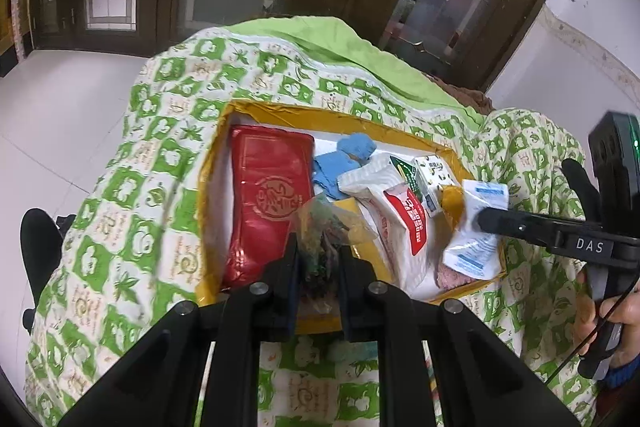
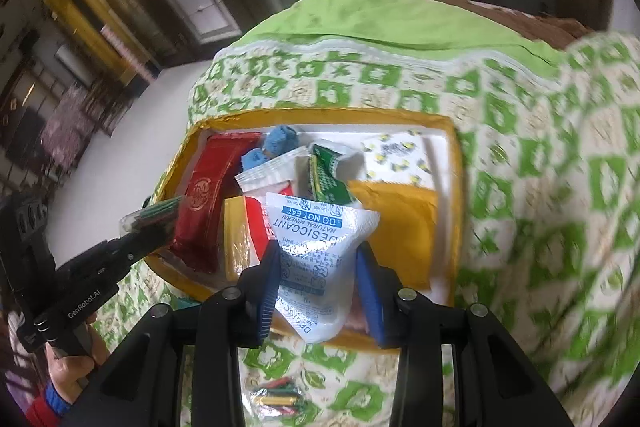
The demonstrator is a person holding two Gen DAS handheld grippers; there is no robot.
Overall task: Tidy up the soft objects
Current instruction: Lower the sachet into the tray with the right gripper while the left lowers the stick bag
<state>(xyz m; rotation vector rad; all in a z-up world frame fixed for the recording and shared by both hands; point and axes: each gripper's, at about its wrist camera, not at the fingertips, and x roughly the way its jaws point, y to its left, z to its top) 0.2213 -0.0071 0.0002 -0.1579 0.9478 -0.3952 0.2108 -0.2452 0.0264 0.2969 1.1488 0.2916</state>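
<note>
A yellow-rimmed box [image 1: 280, 109] [image 2: 448, 131] sits on a green and white quilt [image 1: 120, 187]. It holds a red pouch [image 1: 266, 203] [image 2: 204, 203], a blue cloth [image 1: 344, 159], a white and red bag [image 1: 400, 223] and a yellow padded envelope [image 2: 400, 227]. My left gripper [image 1: 318, 251] [image 2: 148, 227] is shut on a clear packet of coloured sticks [image 1: 320, 227] [image 2: 156, 215] over the box's near left edge. My right gripper [image 2: 318, 263] [image 1: 492, 221] is shut on a white desiccant packet [image 2: 316, 239] [image 1: 486, 195] above the box's near side.
A second small packet of coloured sticks [image 2: 278, 395] lies on the quilt in front of the box. A green and white carton [image 1: 432, 183] and a yellow-patterned tissue pack [image 2: 400, 155] are in the box's far right. White floor [image 1: 60, 107] lies to the left, dark glazed doors behind.
</note>
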